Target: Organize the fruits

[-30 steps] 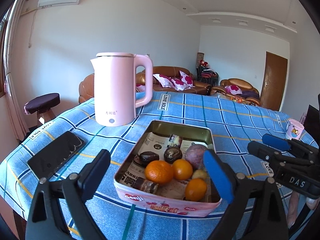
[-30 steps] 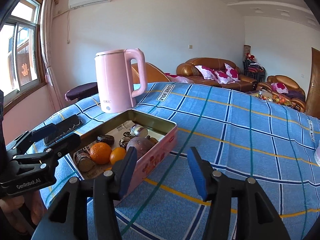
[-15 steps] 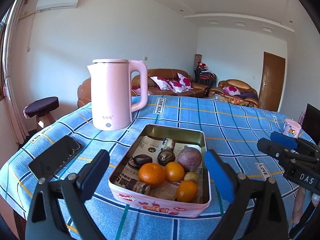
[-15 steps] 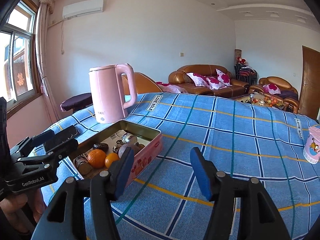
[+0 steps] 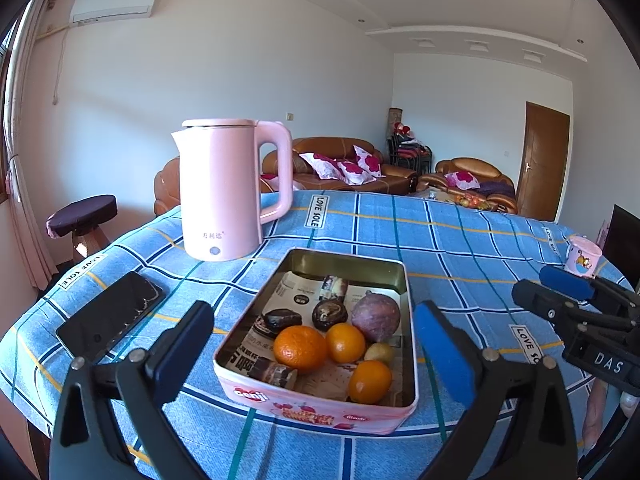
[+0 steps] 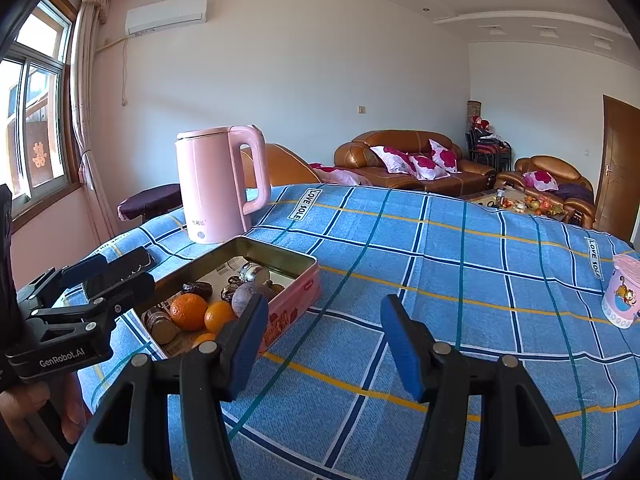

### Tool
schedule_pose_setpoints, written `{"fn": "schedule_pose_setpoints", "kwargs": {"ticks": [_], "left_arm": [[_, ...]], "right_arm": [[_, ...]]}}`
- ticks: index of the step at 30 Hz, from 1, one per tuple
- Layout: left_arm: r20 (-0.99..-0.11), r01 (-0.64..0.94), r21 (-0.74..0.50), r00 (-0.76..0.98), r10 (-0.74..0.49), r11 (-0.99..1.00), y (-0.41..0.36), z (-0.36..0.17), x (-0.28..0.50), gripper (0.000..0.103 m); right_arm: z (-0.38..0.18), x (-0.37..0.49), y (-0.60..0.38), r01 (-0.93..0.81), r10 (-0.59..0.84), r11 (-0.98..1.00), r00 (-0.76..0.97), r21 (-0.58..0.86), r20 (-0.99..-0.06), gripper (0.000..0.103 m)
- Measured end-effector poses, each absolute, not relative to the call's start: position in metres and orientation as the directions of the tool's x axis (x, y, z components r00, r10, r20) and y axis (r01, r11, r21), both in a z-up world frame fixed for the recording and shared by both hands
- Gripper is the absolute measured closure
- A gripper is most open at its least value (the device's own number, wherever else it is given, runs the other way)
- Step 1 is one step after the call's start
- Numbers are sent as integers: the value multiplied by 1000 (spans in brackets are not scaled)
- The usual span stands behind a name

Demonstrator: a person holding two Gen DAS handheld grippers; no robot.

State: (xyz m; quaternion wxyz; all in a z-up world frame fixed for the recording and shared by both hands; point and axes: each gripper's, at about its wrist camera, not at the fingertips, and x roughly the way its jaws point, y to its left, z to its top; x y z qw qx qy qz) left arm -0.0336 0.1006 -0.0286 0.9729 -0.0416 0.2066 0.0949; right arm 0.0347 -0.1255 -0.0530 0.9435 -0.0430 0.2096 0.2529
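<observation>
Round table, woven blue plaid cloth (image 5: 460, 240). Smooth pink kettle (image 5: 224, 192) upright behind the rectangular metal tin (image 5: 320, 410), whose long axis runs away from the left gripper (image 5: 316, 344); jaws just opened wide, empty. Tin holds glossy oranges (image 5: 300, 348), a purple fruit (image 5: 376, 316). Right gripper (image 6: 324, 330): half-open, empty, over cloth.

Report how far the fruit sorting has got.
Done: nothing visibly; three oranges and a purple fruit lie in the tin among dark snacks. In hand: nothing. The left gripper, jaws just opened wider, frames the tin; the right gripper is open over bare cloth. Left: all the sorting.
</observation>
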Motion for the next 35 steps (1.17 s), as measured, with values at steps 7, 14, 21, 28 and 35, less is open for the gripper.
{"fn": "schedule_pose_setpoints", "kwargs": {"ticks": [7,14,21,28,35], "left_arm": [[-409,-191,-34,898,161,981,95,-26,-33,0],[-396,-184,-31,905,157,982,89,-21,-35,0],[-400,-202,-23,899,176,979,85,-19,-34,0],[-415,-215,-29,891,184,976,87,-24,-30,0],[-401,-202,-21,899,177,979,83,-24,-32,0]], "right_arm": [[-53,35,-130,-486,450,874,792,21,-414,43],[-50,37,-140,-466,436,884,804,27,-405,43],[-49,37,-144,-460,431,887,808,27,-401,43],[-52,38,-148,-456,427,889,807,28,-408,43],[-54,41,-153,-445,416,895,810,29,-413,42]]}}
